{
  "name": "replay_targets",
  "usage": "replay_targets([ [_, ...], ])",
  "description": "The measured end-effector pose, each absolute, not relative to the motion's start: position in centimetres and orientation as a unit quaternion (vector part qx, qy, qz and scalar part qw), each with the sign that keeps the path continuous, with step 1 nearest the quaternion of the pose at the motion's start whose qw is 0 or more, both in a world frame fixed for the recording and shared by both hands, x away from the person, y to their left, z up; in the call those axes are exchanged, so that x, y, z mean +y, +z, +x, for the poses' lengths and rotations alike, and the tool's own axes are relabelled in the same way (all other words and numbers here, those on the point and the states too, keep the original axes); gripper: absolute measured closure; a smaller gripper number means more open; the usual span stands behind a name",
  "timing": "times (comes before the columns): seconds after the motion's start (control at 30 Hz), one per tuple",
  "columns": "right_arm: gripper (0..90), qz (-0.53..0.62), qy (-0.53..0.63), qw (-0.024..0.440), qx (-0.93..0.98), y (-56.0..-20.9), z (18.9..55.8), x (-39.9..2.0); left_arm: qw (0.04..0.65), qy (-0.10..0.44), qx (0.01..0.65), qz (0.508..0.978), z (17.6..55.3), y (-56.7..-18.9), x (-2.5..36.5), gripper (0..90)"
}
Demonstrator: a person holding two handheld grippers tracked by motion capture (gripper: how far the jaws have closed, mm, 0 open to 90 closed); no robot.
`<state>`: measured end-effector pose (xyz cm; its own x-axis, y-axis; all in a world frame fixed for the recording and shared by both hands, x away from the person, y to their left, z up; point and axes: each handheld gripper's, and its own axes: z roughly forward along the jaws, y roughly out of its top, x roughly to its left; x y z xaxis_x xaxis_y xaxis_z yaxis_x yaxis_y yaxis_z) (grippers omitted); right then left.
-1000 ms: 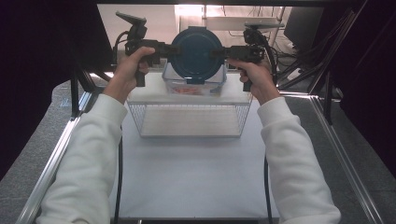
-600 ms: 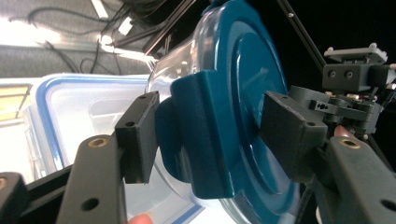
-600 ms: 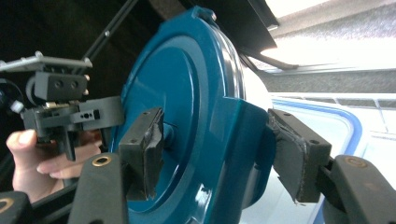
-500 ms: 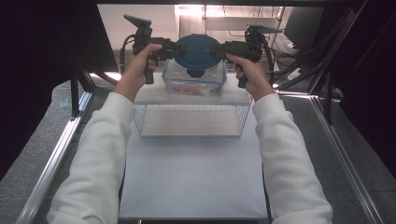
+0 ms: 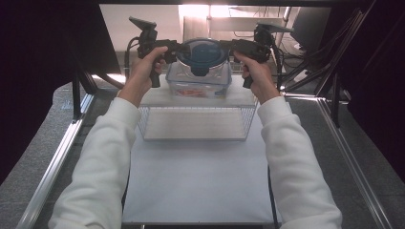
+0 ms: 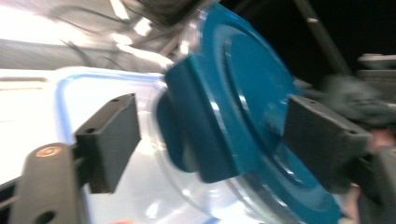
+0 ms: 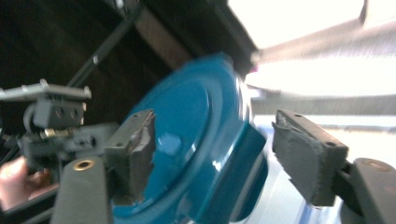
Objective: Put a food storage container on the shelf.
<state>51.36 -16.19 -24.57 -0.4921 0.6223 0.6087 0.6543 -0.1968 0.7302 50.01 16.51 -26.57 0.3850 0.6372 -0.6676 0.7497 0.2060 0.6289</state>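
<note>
A round clear container with a teal lid (image 5: pixel 203 52) rests on a clear rectangular box (image 5: pixel 177 83) at the back of the table. My left gripper (image 5: pixel 179 47) is at the lid's left side and my right gripper (image 5: pixel 230 46) at its right side. In the left gripper view the teal lid (image 6: pixel 252 93) and its clip lie between the jaws of my left gripper (image 6: pixel 215 140), with a gap at the left pad. In the right gripper view the lid (image 7: pixel 196 121) sits between the jaws of my right gripper (image 7: pixel 219 154), with a gap at the right pad. Both pairs of jaws have just been opening.
A wire basket (image 5: pixel 143 125) stands in front of the box on a white mat (image 5: pixel 196 181). Something orange-red lies inside the box. Metal rails (image 5: pixel 57 157) run along both sides of the table, and black poles and cables stand at the back right.
The lidded container has tipped from facing the camera to nearly level and sunk onto the box. Both hands have followed it slightly back and up the view.
</note>
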Motion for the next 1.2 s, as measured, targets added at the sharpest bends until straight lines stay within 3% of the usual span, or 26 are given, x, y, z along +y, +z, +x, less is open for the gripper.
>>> replay_targets([
  [0.1, 24.8, -0.488, -0.601, 0.007, -0.633, -23.9, 50.5, -17.0, 0.564, -0.026, 0.553, 0.613, 48.8, -26.1, 17.4, 13.9],
  [0.2, 24.5, -0.439, -0.601, -0.032, -0.667, -23.2, 47.6, -18.6, 0.579, 0.008, 0.531, 0.619, 46.5, -25.7, 18.3, 13.7],
  [0.4, 25.5, -0.38, -0.591, -0.077, -0.708, -24.3, 42.8, -20.5, 0.565, 0.081, 0.486, 0.662, 39.5, -26.3, 19.2, 14.4],
  [0.73, 25.5, -0.344, -0.555, -0.115, -0.749, -30.5, 35.6, -23.5, 0.527, 0.091, 0.434, 0.725, 31.1, -32.5, 18.6, 15.1],
  [0.93, 25.3, -0.347, -0.562, -0.101, -0.744, -35.3, 32.5, -25.1, 0.486, 0.127, 0.434, 0.748, 29.0, -36.2, 17.9, 15.5],
  [1.2, 25.3, -0.377, -0.532, -0.086, -0.753, -41.0, 30.6, -26.3, 0.462, 0.118, 0.458, 0.75, 26.9, -42.0, 17.9, 16.8],
])
